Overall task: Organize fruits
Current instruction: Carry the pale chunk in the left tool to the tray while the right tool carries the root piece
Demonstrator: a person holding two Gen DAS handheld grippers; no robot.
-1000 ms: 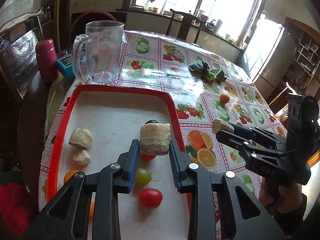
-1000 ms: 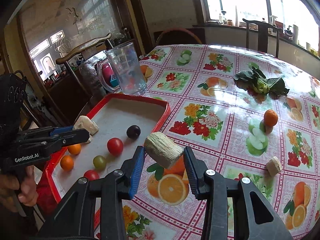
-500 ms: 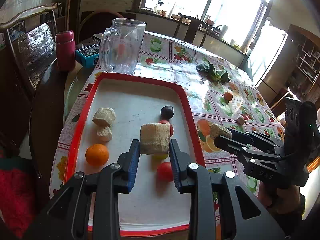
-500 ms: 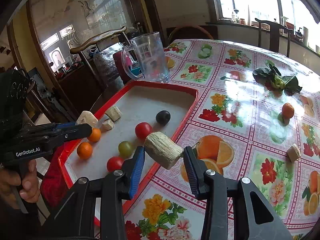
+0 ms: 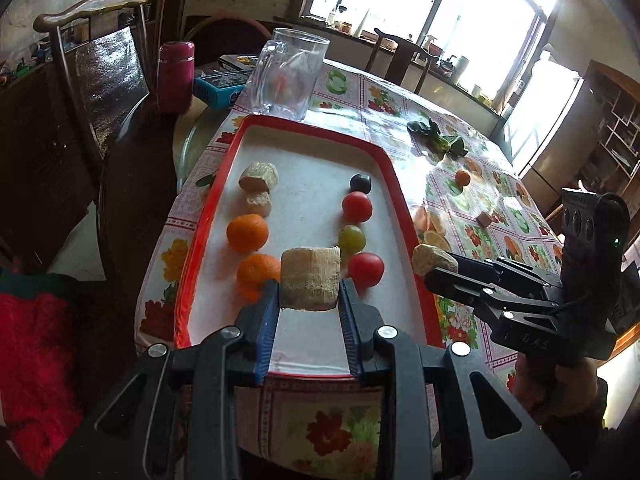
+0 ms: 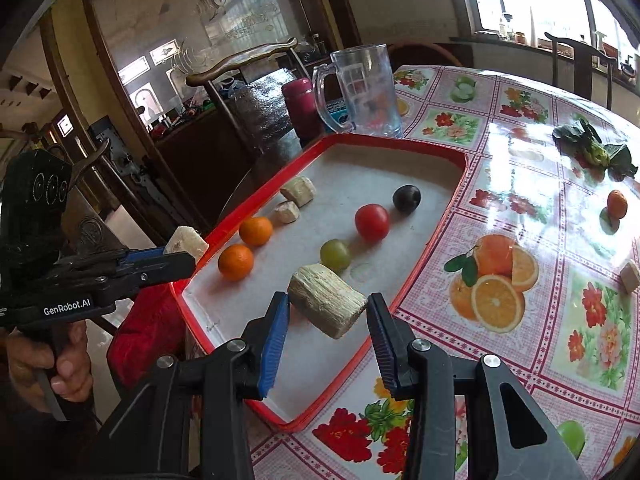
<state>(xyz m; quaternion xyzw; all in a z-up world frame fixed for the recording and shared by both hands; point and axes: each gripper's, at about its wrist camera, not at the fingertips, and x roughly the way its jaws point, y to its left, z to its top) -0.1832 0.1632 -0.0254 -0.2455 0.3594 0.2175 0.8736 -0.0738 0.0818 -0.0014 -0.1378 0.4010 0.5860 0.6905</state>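
Observation:
My left gripper [image 5: 309, 294] is shut on a pale sugarcane chunk [image 5: 310, 278], held above the near end of the red-rimmed tray [image 5: 200, 236]. My right gripper [image 6: 328, 318] is shut on another sugarcane chunk [image 6: 326, 304], held over the tray's near right part. On the tray lie two oranges [image 5: 247, 232], two sugarcane pieces [image 5: 259, 177], two red tomatoes [image 5: 357, 206], a green grape [image 5: 352, 239] and a dark plum [image 5: 360, 183]. The right gripper also shows in the left wrist view [image 5: 436, 264], the left gripper in the right wrist view [image 6: 180, 250].
A glass mug [image 5: 288, 74] stands behind the tray. On the flowered tablecloth lie a small orange [image 6: 617, 204], a sugarcane bit [image 6: 630, 276] and leafy greens [image 6: 596, 152]. A red flask [image 5: 175, 76], a blue box [image 5: 218, 87] and a wooden chair [image 5: 104, 64] stand at the left.
Both grippers have pulled back toward the tray's near end, each still holding its chunk. More of the tray and both oranges have come into view.

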